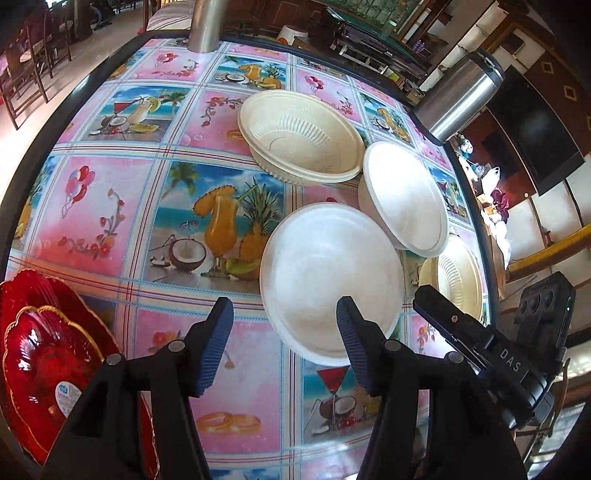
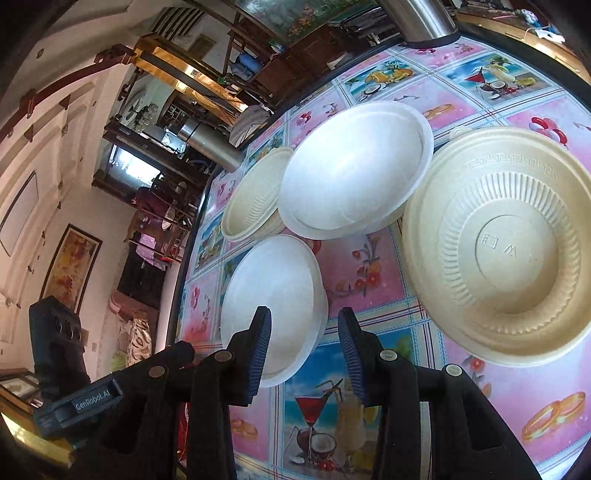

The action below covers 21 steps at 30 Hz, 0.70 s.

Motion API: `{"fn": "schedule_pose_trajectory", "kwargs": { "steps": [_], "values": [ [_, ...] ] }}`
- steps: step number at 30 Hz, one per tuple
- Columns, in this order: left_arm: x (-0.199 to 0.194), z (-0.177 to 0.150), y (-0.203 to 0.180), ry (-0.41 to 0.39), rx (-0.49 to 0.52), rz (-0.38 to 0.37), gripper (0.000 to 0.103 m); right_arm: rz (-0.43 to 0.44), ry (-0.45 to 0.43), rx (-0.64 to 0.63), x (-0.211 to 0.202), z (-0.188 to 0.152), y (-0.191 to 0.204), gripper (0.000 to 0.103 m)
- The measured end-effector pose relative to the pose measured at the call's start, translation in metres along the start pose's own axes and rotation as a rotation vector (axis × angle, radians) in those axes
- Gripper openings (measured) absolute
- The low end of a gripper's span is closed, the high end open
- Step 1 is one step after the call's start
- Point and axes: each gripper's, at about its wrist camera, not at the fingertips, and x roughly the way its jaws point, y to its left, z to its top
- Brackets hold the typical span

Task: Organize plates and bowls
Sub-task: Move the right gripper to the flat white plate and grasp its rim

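Note:
Four disposable bowls stand on a patterned table. In the left wrist view a white bowl [image 1: 328, 280] is nearest, a second white bowl [image 1: 406, 199] behind it, a ribbed cream bowl [image 1: 303, 136] farther back, and another cream bowl [image 1: 458, 277] at the right edge. Stacked red glass plates [image 1: 48, 365] lie at the lower left. My left gripper [image 1: 284, 343] is open, its right finger over the near white bowl's rim. My right gripper [image 2: 304, 350] is open, its left finger over a white bowl [image 2: 273, 306]. The right wrist view also shows a white bowl [image 2: 354, 170], a large cream bowl [image 2: 506, 243] and a cream bowl [image 2: 255, 195].
A steel flask [image 1: 461, 96] stands at the table's far right edge and a steel cylinder [image 1: 205, 24] at the far edge. The other handheld gripper [image 1: 491, 354] shows at the right. The table's black rim [image 1: 44, 129] curves around the left. Chairs and furniture stand beyond.

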Motion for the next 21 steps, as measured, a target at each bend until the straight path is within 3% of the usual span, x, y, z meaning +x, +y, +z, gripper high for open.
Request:
{"fn": "schedule_pose_trajectory", "kwargs": {
  "steps": [9, 21],
  "values": [
    [0.021, 0.005, -0.006, 0.018, -0.004, -0.028, 0.057, 0.013, 0.032, 0.003, 0.025, 0.004, -0.011, 0.041],
    [0.027, -0.002, -0.005, -0.079, -0.031, 0.007, 0.055, 0.003, -0.001, -0.035, 0.027, 0.0, -0.005, 0.04]
  ]
}}
